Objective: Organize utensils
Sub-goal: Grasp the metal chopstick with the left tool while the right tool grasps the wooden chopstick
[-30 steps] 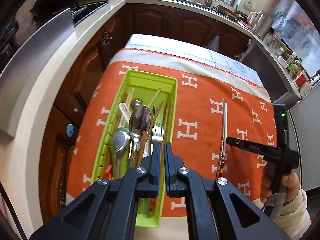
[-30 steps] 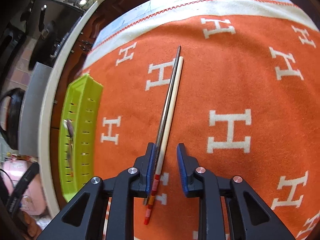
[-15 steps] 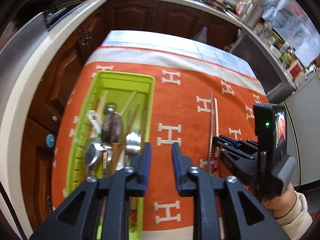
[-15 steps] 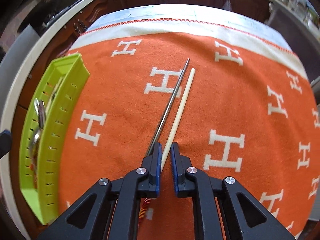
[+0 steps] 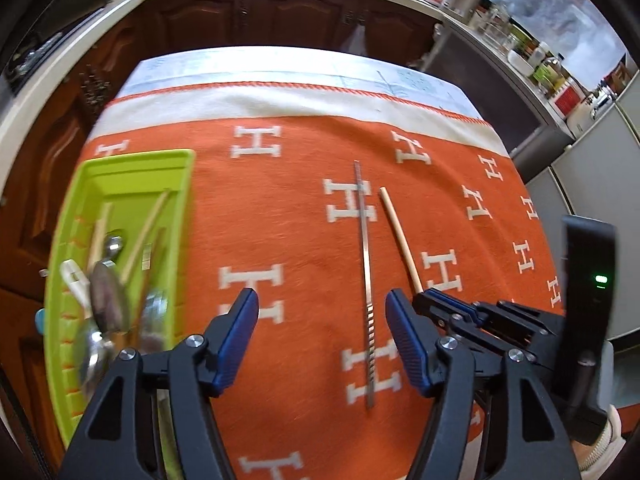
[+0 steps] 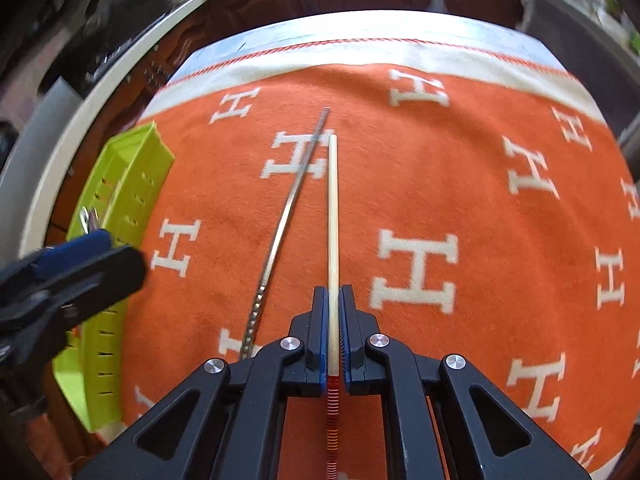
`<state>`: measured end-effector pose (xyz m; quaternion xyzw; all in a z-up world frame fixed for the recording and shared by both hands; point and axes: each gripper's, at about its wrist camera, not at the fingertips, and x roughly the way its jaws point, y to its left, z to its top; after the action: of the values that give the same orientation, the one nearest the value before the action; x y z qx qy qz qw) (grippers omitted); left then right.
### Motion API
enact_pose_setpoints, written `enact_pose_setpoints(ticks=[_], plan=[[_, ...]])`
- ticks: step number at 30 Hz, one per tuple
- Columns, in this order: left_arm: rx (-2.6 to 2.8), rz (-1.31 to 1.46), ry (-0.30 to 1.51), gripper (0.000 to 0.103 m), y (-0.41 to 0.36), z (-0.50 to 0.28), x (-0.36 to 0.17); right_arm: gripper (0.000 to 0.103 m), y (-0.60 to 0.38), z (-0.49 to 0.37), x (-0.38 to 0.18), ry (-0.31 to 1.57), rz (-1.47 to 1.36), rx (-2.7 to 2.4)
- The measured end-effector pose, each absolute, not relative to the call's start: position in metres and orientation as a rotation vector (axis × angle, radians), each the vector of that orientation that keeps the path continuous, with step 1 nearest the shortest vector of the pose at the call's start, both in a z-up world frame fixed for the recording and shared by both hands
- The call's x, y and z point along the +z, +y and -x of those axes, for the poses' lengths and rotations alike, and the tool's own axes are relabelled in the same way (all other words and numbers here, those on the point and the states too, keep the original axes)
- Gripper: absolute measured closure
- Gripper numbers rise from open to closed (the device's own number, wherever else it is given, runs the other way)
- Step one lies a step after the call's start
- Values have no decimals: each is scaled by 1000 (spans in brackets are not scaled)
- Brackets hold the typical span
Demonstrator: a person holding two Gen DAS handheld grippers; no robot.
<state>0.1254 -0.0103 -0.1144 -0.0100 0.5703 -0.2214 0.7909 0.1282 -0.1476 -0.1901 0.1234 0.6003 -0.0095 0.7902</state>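
Now, from your left across to your right:

Tray: your lime-green slotted plastic tray (image 5: 120, 168) sits at the left edge of the orange cloth with white H letters (image 5: 280, 216). It holds metal spoons (image 5: 108, 296) and pale chopsticks (image 5: 148, 220), blurred in your left wrist view.

Left gripper: your left gripper (image 5: 322, 312) stands well open, its jaws having just been opening, and nothing is pressed between the blue pads (image 5: 236, 332). It hangs over bare cloth between the tray and the two loose chopsticks.

Metal chopstick: the silver metal chopstick with a ridged end (image 5: 366, 280) lies flat on the cloth, inside the left gripper's gap and close to the right-hand pad. Neither pad touches it. In your right wrist view it (image 6: 286, 216) runs just left of the right gripper, apart from its fingers.

Wooden chopstick: the pale wooden chopstick with red and orange bands (image 6: 332, 220) runs straight out between your right fingers, its banded end behind them. Its far tip lies near the metal one's.

Right gripper: your right gripper (image 6: 333, 292) is clamped narrow on the wooden chopstick, both pads against it.
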Motion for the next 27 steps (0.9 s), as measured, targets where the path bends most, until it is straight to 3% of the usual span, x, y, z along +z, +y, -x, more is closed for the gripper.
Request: enact_pose_setpoints(ticks=[8, 17, 22, 25, 26, 27], plan=[[-479, -2, 1241, 39, -41, -135, -147, 99, -188, -109, -175, 1245, -396, -39], [-435, -59, 1192, 50, -58, -127, -163, 98, -205, -102, -171, 1223, -456, -49], [-410, -150, 1127, 51, -71, -114, -166, 98, -208, -98, -173, 1221, -472, -55], [-413, -192, 1089, 67, -76, -105, -165, 98, -208, -97, -174, 1219, -482, -55], [-415, -191, 1084, 88, -76, -104, -164, 98, -208, -96, -175, 1219, -486, -55], [-418, -186, 1085, 99, -76, -103, -164, 98, -208, -95, -175, 1220, -490, -54]])
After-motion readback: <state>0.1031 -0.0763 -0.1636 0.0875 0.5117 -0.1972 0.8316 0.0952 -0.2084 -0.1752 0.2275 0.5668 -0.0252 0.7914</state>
